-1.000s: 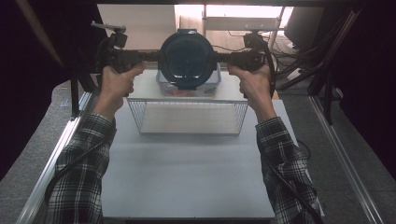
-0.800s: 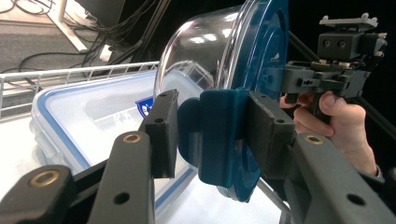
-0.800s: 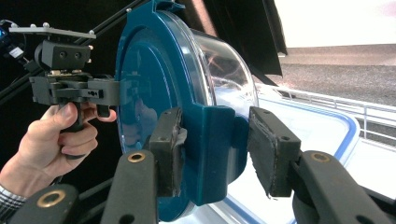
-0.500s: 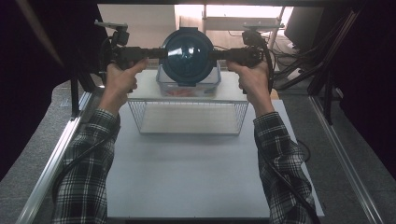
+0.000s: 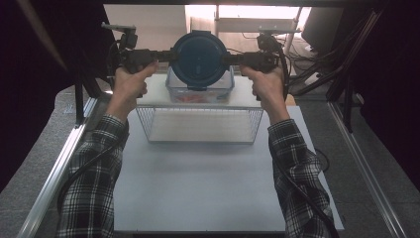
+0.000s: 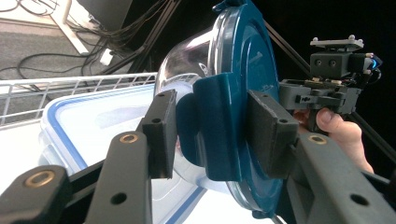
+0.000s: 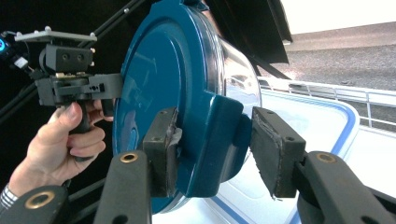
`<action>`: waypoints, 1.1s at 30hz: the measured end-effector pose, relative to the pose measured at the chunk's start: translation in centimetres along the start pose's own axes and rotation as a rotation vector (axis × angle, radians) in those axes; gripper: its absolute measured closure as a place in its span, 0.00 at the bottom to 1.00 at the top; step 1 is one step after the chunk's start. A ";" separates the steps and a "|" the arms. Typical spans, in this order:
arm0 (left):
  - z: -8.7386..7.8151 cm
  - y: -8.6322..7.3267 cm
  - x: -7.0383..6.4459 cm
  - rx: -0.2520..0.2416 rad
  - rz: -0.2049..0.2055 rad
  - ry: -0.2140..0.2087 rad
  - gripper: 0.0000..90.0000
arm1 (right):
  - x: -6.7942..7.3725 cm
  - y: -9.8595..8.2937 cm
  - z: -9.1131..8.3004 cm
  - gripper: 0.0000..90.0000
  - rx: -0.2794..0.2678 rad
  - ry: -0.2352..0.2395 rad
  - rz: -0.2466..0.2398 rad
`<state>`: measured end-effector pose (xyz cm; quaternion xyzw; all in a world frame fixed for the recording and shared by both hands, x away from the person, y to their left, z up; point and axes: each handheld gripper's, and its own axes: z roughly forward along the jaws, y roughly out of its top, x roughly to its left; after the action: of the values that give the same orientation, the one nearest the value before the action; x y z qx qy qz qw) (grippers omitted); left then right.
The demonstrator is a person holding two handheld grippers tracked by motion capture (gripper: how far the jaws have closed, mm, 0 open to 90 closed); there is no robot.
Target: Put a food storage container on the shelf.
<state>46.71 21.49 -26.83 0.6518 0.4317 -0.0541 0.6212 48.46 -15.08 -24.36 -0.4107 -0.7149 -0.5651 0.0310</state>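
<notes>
Blue lid hides the glass bowl from above.

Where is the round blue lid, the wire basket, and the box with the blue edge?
round blue lid (image 5: pixel 199 59), high view, middle of its top.
wire basket (image 5: pixel 200 141), high view, front rim.
box with the blue edge (image 6: pixel 70 107), left gripper view, lid corner.

The round lid was deep teal blue, set on a clear, colourless bowl. Both the left hand-held gripper and the right hand-held gripper were black, with brass-coloured rivets. The box below was translucent white with a blue rim. The wire basket was white, the surface pale grey-white. The sleeves were black-and-white plaid.
</notes>
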 end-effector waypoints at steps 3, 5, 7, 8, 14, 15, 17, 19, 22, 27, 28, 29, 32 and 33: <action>0.0 0.0 0.2 0.004 -0.006 0.000 0.61 | -0.1 0.0 0.1 0.58 -0.008 0.002 0.012; 0.2 0.0 0.2 0.008 0.003 0.009 0.60 | -0.2 0.0 0.2 0.57 -0.015 -0.009 0.014; 0.7 0.1 -0.1 0.041 -0.003 0.063 0.55 | 0.2 0.1 0.2 0.66 -0.012 -0.094 -0.040; 0.7 0.1 -0.1 0.041 -0.003 0.063 0.50 | 0.2 0.1 0.2 0.66 -0.012 -0.094 -0.040; 1.0 0.0 1.2 0.040 -0.058 0.060 0.49 | 0.9 0.3 0.8 0.64 -0.021 -0.149 -0.071; 1.0 0.1 0.8 0.029 -0.026 0.092 0.48 | 1.0 0.3 0.8 0.64 -0.022 -0.153 -0.078; 1.2 0.5 0.0 0.028 0.021 0.162 0.47 | 1.1 0.2 0.8 0.64 -0.024 -0.165 -0.084; 1.2 0.6 -0.7 0.029 0.070 0.217 0.46 | 1.3 0.2 0.8 0.65 -0.026 -0.172 -0.091; 1.2 0.5 -1.5 0.023 0.136 0.272 0.46 | 1.5 0.2 0.8 0.65 -0.028 -0.185 -0.107; 0.9 0.3 -2.0 0.013 0.197 0.300 0.43 | 1.9 0.0 0.7 0.63 -0.030 -0.197 -0.137; 0.8 0.2 -2.3 0.011 0.226 0.303 0.41 | 2.0 0.0 0.7 0.62 -0.027 -0.198 -0.146; 0.8 0.1 -2.5 0.014 0.245 0.310 0.39 | 2.2 0.0 0.6 0.60 -0.026 -0.202 -0.158; 0.8 0.0 -3.0 0.023 0.277 0.311 0.33 | 2.8 0.0 0.4 0.53 -0.029 -0.195 -0.193; 0.8 -0.2 -3.5 0.042 0.300 0.309 0.31 | 2.9 -0.1 0.4 0.50 -0.022 -0.189 -0.200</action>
<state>44.76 19.02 -25.03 0.7222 0.4188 0.1307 0.5347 46.67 -13.20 -23.07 -0.3890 -0.7459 -0.5318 -0.0976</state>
